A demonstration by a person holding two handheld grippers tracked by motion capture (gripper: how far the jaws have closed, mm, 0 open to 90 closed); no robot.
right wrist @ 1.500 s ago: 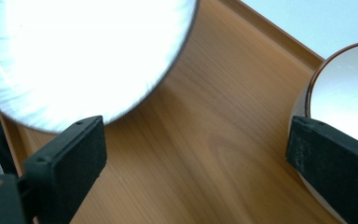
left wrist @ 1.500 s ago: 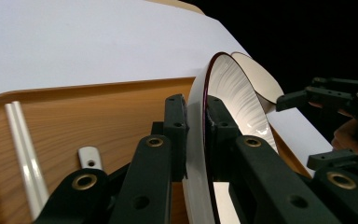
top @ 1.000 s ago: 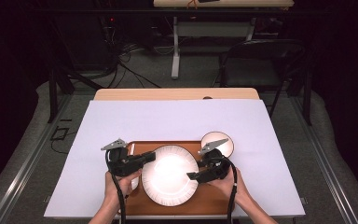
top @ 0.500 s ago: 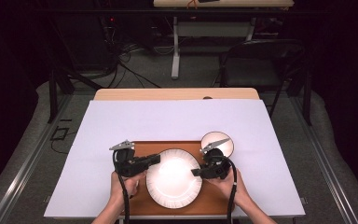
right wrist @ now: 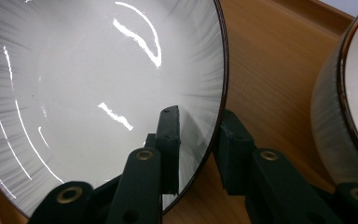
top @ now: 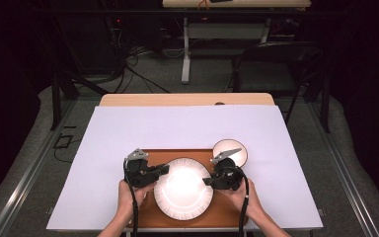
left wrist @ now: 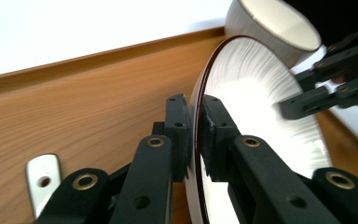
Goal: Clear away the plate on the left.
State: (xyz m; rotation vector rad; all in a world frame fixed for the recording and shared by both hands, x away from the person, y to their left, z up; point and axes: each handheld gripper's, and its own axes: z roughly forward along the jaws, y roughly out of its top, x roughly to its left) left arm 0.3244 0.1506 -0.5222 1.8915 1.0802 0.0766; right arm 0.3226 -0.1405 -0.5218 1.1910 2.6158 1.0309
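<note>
We see the plate [top: 183, 195] on the wooden tray [top: 143, 217], bowl [top: 230, 150] just beside its far right edge. Left gripper [top: 164, 169] fingers clench the plate's left rim; right gripper [top: 206, 181] fingers, just closing, grasp its right rim.

A white sheet [top: 187, 133] is covering most of the table, with a strip of bare wooden tabletop [top: 185, 99] showing along its far edge. Beyond that, grey carpet [top: 153, 79] is running back into a very dark room, where a black folding chair [top: 271, 64] is standing to the right of a second table's white leg [top: 185, 54]. Black cables [top: 128, 59] are trailing across the floor at the left.
</note>
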